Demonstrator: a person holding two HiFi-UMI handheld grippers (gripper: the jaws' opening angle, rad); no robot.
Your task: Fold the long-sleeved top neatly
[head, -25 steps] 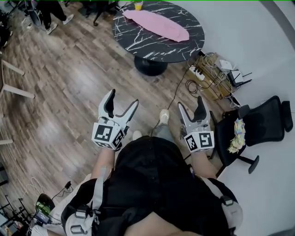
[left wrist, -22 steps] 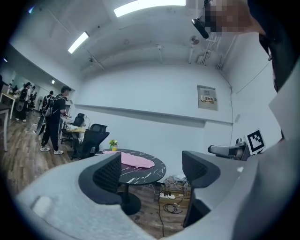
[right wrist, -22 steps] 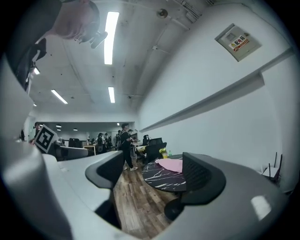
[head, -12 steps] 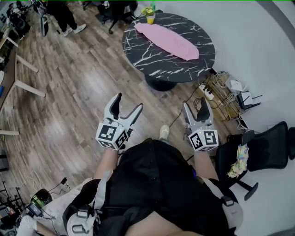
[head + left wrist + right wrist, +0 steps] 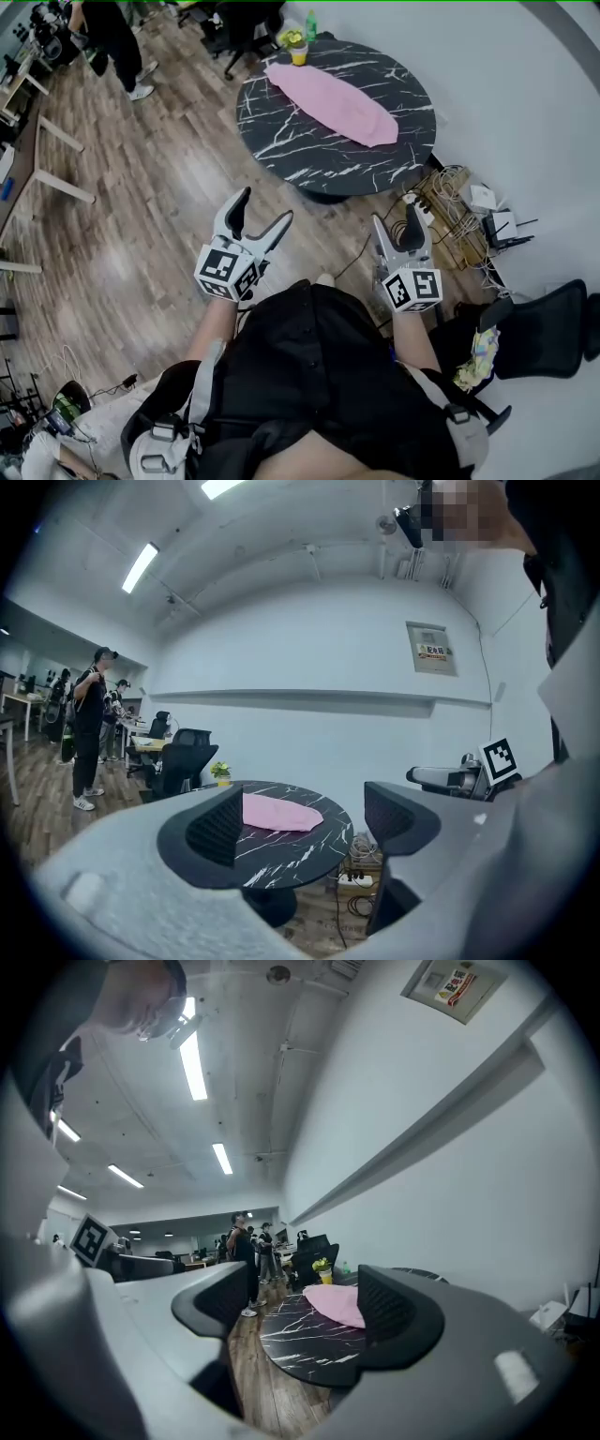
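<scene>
A pink top [image 5: 333, 102] lies folded into a long oval on the round black marble table [image 5: 309, 159]; it also shows as a pink top [image 5: 278, 813] in the left gripper view and a pink top [image 5: 339, 1304] in the right gripper view. My left gripper [image 5: 258, 213] hangs open in front of my body, well short of the table. My right gripper [image 5: 399, 226] is open too, nearer the table's right edge. Nothing sits between either pair of jaws, as seen at the left gripper [image 5: 305, 822] and the right gripper [image 5: 305, 1314].
A yellow pot with a plant [image 5: 298, 47] and a green bottle [image 5: 311, 24] stand at the table's far edge. Cables and a power strip [image 5: 441, 202] lie by the wall. A black chair [image 5: 525, 333] stands at my right. People [image 5: 112, 42] stand on the wooden floor far left.
The view has closed in on the table and the table sits nearer both grippers. Both grippers stay open and empty at the same height.
</scene>
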